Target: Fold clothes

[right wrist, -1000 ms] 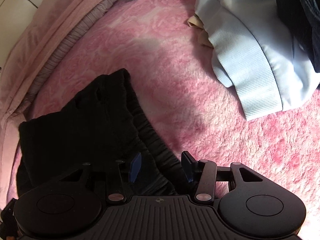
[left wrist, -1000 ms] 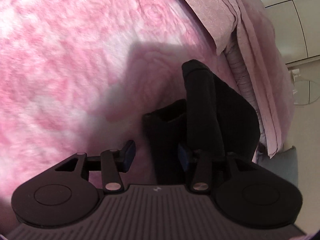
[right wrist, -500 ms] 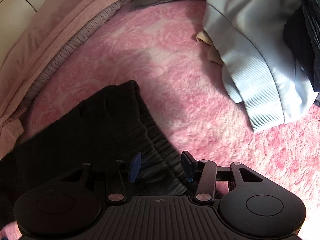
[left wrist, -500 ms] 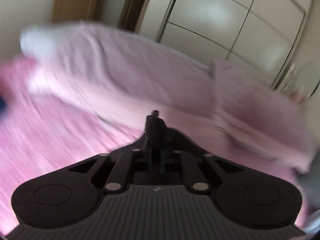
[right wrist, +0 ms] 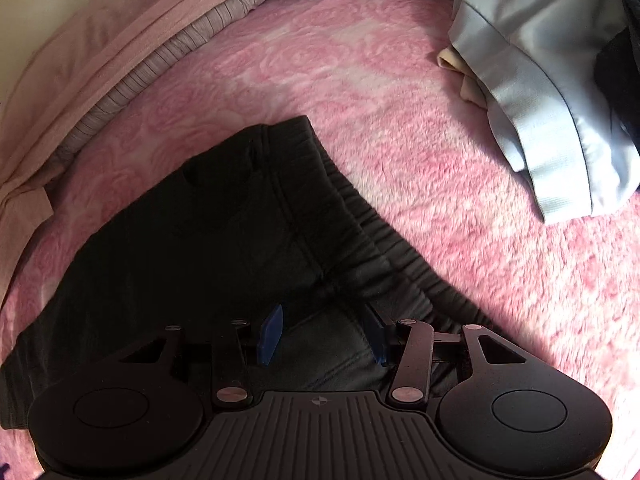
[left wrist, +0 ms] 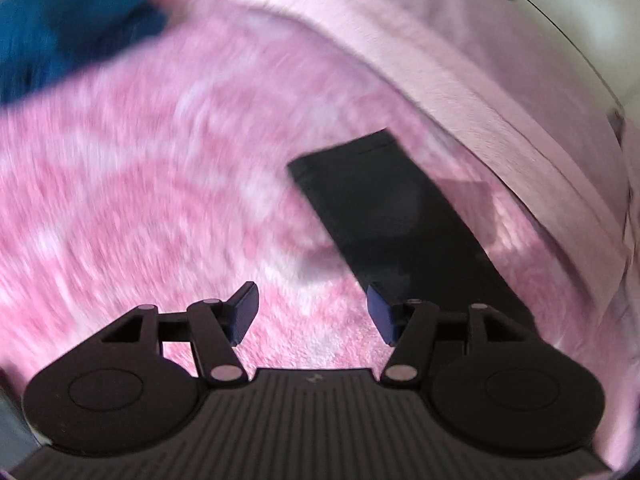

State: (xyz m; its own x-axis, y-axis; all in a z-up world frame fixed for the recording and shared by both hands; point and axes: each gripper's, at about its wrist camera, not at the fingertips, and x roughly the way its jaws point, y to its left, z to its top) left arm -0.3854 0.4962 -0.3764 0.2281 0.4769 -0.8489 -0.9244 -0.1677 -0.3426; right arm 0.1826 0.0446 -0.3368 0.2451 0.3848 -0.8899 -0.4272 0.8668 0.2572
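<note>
Black pants (left wrist: 400, 216) in the left wrist view run as a long strip from about 12 o'clock down to 4 o'clock of the left gripper (left wrist: 312, 312), off to its side on the pink blanket (left wrist: 160, 180). Jaws are opening, nothing between them.

Right wrist view: the waistband end sits under the right gripper (right wrist: 322, 334), stretching out to 10 o'clock. Jaws spread; can't tell if they touch cloth. Right hand's nearer, I think.

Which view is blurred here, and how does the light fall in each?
Left wrist view: motion blur smears the pink blanket and blue cloth; the left tool stays sharp. Right wrist view: mostly sharp, the black trousers in deep shadow, sunlight on the pale garment.
</note>
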